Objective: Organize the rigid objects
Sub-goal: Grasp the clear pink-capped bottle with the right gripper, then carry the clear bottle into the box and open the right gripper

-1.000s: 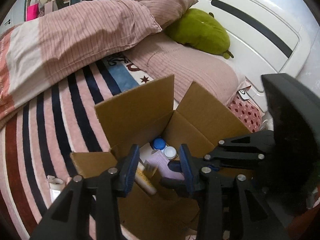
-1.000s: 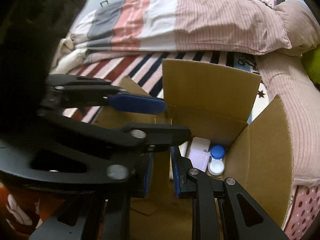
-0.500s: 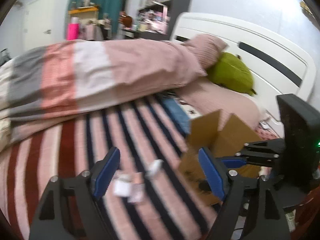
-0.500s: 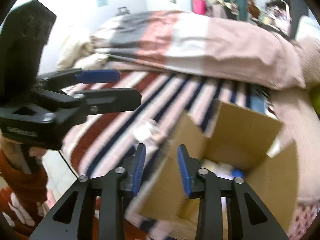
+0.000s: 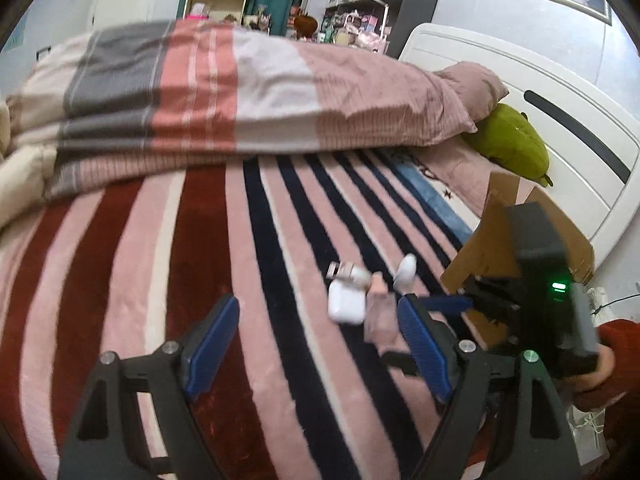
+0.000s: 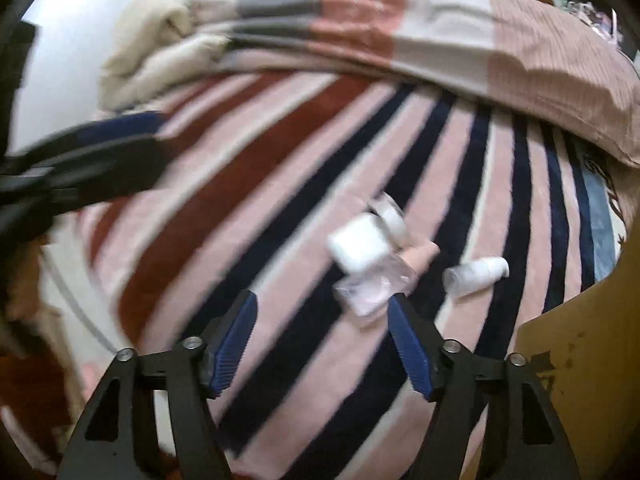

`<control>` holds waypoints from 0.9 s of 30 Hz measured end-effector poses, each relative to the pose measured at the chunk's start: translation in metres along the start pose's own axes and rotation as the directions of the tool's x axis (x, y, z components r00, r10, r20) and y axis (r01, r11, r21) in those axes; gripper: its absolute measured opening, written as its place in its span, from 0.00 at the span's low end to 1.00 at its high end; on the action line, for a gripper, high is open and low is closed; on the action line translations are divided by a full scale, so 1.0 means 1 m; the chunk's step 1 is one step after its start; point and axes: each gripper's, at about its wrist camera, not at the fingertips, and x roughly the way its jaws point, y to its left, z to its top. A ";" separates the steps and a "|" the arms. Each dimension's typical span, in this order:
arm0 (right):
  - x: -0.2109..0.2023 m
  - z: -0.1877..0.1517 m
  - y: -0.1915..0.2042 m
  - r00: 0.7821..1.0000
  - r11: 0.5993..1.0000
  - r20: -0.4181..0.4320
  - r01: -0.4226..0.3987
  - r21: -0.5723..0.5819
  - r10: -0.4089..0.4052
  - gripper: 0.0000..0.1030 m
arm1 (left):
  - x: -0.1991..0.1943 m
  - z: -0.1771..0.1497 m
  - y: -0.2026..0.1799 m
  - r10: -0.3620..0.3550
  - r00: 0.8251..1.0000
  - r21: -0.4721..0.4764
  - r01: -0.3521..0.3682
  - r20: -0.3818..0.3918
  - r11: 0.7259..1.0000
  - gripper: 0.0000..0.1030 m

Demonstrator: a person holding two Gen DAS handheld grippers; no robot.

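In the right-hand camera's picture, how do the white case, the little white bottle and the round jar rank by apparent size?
1. White case, largest.
2. Little white bottle.
3. Round jar, partly hidden behind the case and blurred, so bottle versus jar is unsure.

Both cameras look forward and steeply down along their own blue-padded fingers, close above the striped blanket (image 5: 280, 240). Both share the cluster of small toiletries (image 6: 368, 256), at one o'clock in each, and the cardboard box (image 5: 488, 256) at three o'clock.

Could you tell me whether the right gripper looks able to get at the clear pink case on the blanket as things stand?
Probably yes: the right gripper, jaws opening and empty, points at the clear pink case, and nothing lies between; only the white box crowds its far edge.
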 end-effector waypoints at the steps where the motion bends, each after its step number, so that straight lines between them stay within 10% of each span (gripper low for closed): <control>1: 0.010 -0.002 -0.004 1.000 1.000 -0.007 0.023 0.005 -0.023 0.67 | 0.005 -0.003 0.004 -0.006 1.000 -0.006 0.006 -0.010 1.000 0.77; 15: 0.027 -0.004 -0.018 0.998 1.000 0.054 0.031 0.001 -0.031 0.54 | 0.027 -0.011 0.006 -0.027 0.998 -0.038 0.025 -0.056 0.999 0.77; 27: -0.095 -0.007 0.037 0.961 0.984 0.242 -0.099 -0.145 0.132 0.54 | 0.001 0.015 -0.060 -0.204 0.978 0.004 0.204 -0.051 0.979 0.76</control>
